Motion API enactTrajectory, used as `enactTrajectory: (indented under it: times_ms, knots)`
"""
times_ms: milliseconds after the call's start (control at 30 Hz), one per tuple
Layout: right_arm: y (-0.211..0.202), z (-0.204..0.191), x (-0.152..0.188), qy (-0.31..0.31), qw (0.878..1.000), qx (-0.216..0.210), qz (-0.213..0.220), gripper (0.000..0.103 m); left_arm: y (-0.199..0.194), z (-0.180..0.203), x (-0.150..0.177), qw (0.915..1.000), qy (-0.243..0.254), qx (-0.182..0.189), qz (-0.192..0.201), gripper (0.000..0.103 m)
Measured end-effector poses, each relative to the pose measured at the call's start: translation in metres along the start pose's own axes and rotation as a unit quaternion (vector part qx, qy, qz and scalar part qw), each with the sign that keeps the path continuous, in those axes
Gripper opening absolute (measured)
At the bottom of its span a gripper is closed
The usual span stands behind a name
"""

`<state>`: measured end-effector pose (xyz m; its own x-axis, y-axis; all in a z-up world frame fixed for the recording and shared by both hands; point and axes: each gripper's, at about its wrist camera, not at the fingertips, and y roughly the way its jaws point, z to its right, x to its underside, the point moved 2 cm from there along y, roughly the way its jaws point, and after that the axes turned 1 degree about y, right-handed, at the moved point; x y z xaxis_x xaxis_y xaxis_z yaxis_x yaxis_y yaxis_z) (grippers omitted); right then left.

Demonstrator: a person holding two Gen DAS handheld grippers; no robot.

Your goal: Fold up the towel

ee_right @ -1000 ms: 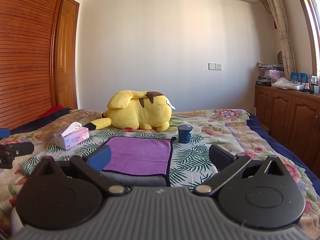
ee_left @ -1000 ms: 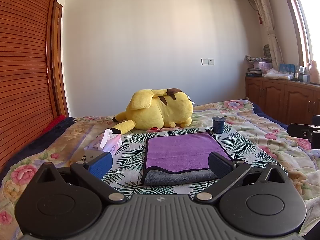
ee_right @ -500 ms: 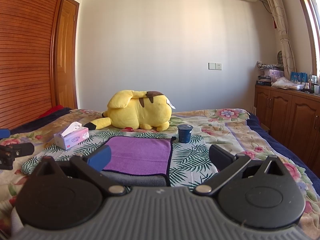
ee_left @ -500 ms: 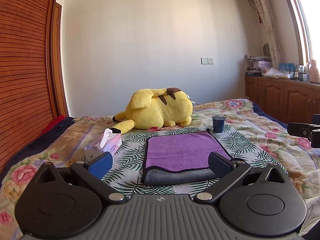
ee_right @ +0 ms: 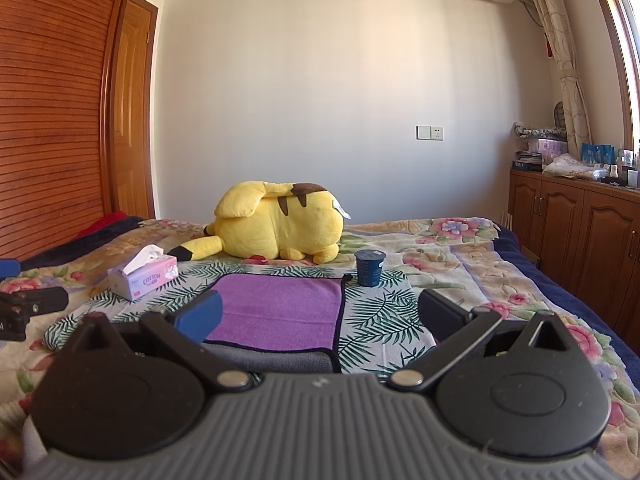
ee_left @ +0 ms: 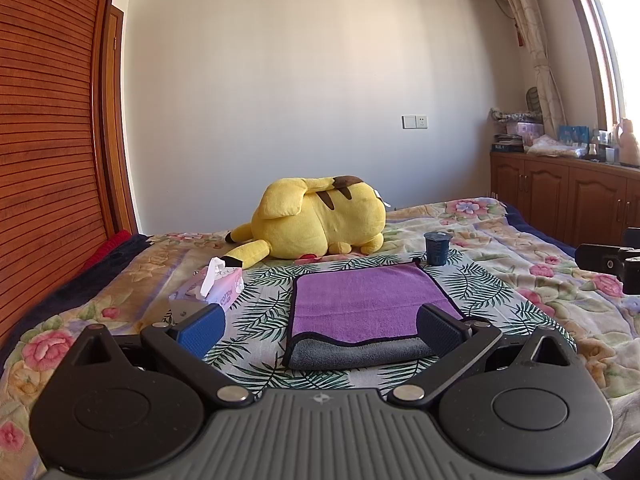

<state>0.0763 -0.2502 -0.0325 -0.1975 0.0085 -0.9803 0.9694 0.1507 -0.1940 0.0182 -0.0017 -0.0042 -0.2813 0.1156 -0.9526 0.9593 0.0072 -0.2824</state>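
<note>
Towel (ee_left: pixel 368 304) flat on the bed (ee_left: pixel 520 240), on the palm-leaf patch of the bedspread near the near edge, purple face up, grey underside showing along the near hem. Looks already doubled once, though hard to be sure from this low angle. Likely soft, light and limp, plush enough to sag and drag if lifted by one point only; not slippery, not fragile. Best taken at the two near corners, pinching both layers at the dark piping, then carried over toward the far edge.

Left gripper (ee_left: pixel 320 326) spread wide, holding nothing, low over the near hem, its right finger in line with the towel's near right corner. Right gripper (ee_right: pixel 318 314) likewise wide open and empty, low over the towel's right edge, its blue-padded finger over the purple cloth.

Around it: dark blue cup (ee_left: pixel 437 248) just beyond the far right corner, near enough to be knocked by a swinging fold. Tissue box (ee_left: pixel 218 286) off the left side, clear of the cloth. Yellow plush toy (ee_left: pixel 320 220) further back toward the far edge of the bed, well apart. Wooden cabinets (ee_right: pixel 580 240) along the right wall, out of reach of the work. Soft bedding underneath, so likely to give when pressing down for a pinch.
</note>
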Motion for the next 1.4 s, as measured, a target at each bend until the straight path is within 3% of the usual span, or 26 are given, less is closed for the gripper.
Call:
enactTrajectory:
  times_ms: [1400]
  knots:
    - [-0.002,-0.0028,0.0001,-0.002,1.0,-0.001,-0.001,0.103,0.0036,0.0005,0.0018,1.0,0.003,0.001,-0.008,0.087]
